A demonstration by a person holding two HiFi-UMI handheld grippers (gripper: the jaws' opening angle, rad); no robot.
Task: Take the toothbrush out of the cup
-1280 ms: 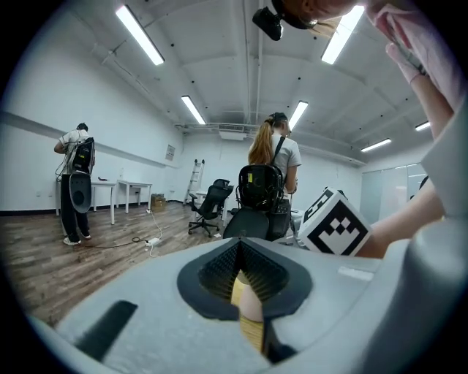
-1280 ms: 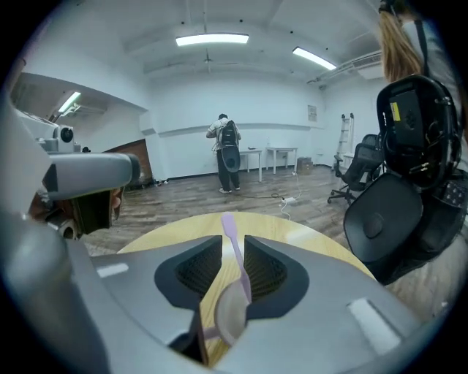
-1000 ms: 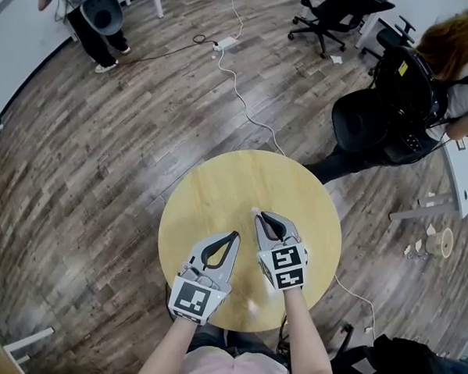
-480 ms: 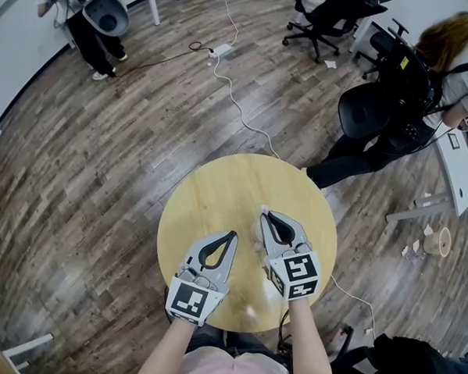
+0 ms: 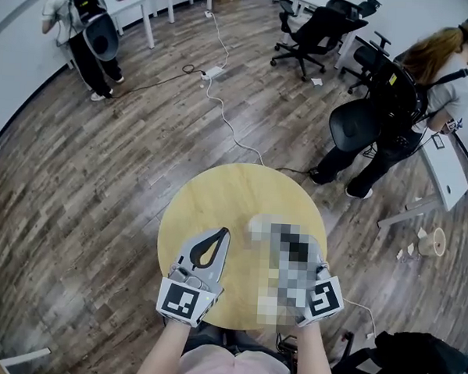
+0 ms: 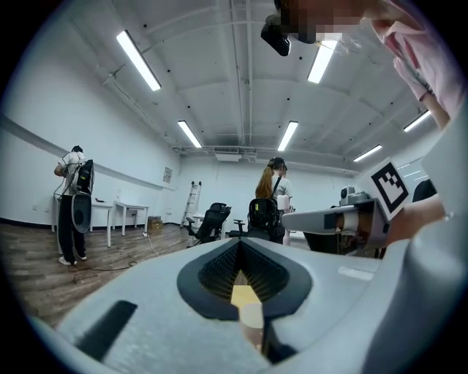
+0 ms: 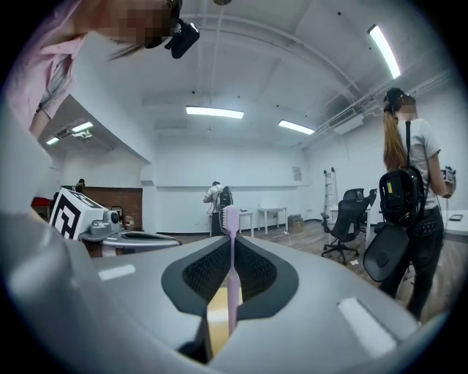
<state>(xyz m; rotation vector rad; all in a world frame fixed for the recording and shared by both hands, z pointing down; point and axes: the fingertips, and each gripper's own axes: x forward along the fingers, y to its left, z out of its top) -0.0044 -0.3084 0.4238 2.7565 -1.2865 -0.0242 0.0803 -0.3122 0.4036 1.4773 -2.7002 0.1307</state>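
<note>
Standing upright, a pink toothbrush (image 7: 231, 219) is pinched by the right tool (image 7: 232, 252) and should be raised straight; the left tool (image 6: 239, 246) is closed.

Grey shells and black ribbed pads on your right gripper (image 7: 231, 245), and the toothbrush (image 7: 231, 292) in its jaws is pale pink. Your left gripper (image 5: 220, 233) is the same grey and black, and its marker cube (image 5: 183, 301) has a black-and-white square pattern. The desk (image 5: 218, 193) is pale yellow wood, the floor (image 5: 101, 175) dark brown planks, the cable (image 5: 231, 129) white.
</note>
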